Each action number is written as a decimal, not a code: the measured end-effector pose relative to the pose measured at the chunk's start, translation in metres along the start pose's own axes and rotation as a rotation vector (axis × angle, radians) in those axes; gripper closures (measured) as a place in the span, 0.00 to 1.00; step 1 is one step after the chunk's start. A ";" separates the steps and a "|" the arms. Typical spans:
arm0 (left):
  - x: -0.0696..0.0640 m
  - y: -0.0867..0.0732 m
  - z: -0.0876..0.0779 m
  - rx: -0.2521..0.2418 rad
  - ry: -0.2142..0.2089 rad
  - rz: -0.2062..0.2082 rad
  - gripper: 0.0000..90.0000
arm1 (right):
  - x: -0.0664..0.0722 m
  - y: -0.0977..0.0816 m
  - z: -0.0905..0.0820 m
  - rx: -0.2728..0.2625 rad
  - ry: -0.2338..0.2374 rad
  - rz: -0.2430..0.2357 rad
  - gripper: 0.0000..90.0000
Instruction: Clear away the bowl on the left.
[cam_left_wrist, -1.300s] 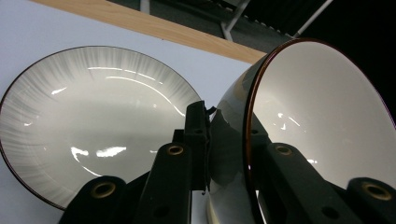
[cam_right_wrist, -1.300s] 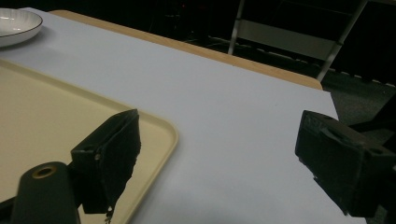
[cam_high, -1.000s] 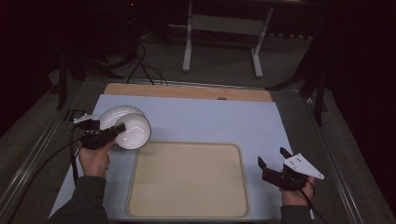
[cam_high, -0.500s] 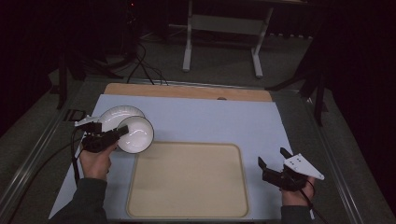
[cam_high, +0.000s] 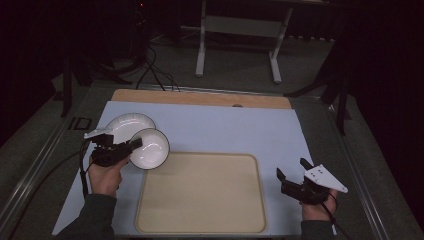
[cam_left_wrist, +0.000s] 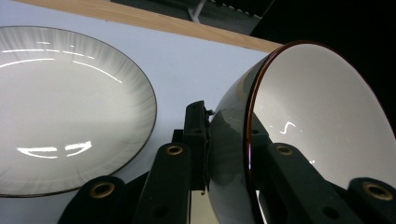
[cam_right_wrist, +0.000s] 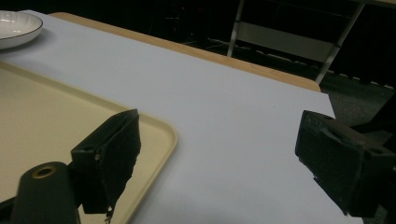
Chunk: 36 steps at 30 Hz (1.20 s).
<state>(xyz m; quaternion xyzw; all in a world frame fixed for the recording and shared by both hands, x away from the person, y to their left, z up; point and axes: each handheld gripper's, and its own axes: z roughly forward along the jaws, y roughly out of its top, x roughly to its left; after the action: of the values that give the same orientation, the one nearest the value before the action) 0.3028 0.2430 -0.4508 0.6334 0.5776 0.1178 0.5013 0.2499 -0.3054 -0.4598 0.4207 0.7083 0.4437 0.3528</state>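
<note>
While clamped by its rim, white bowl (cam_high: 149, 148) hangs tilted above the blue mat (cam_high: 210, 125), off the plate (cam_high: 124, 126), overlapping that plate's near-right edge in the high view and just short of the tray's far-left corner. Held by the left gripper (cam_high: 134, 144): jaws pinched narrow on the bowl's wall, one pad inside, one outside, as seen in the left gripper view, where the bowl (cam_left_wrist: 299, 135) stands on edge with its dark red rim line between the black jaws and the plate (cam_left_wrist: 65, 107) lies flat beside it.

Judged from this: lifted clear, so pick-up done; carrying under way; setting down not yet done. Likely destination the beige tray (cam_high: 202, 227), which lies bare in the middle of the mat's near edge; cannot be told for certain. Plate untouched near the mat's far-left corner, possibly next to go.

Right gripper (cam_high: 292, 173) parked past the tray's right edge, near the mat's near-right corner, jaws spread wide with nothing between them; same seen in the right gripper view, jaws wide over the tray's corner (cam_right_wrist: 159, 135) and bare mat.

Counted: one bowl, one plate, one tray, one mat, two grippers. Beyond the mat's far edge, a wooden strip of the table (cam_high: 200, 98).
</note>
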 end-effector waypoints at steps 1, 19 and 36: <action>-0.002 -0.001 0.000 0.003 -0.005 0.002 0.88 | 0.000 0.000 0.000 -0.001 0.000 0.000 0.15; -0.018 -0.007 0.001 0.026 -0.057 0.032 0.88 | 0.000 0.000 0.000 -0.002 -0.001 0.001 0.15; -0.029 -0.011 0.000 0.037 -0.094 0.059 0.88 | 0.000 0.000 -0.001 -0.005 -0.001 0.001 0.15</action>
<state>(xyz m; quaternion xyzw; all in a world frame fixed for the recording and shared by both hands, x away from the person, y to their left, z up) 0.2864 0.2163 -0.4467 0.6641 0.5366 0.0922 0.5123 0.2496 -0.3059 -0.4592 0.4204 0.7068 0.4454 0.3540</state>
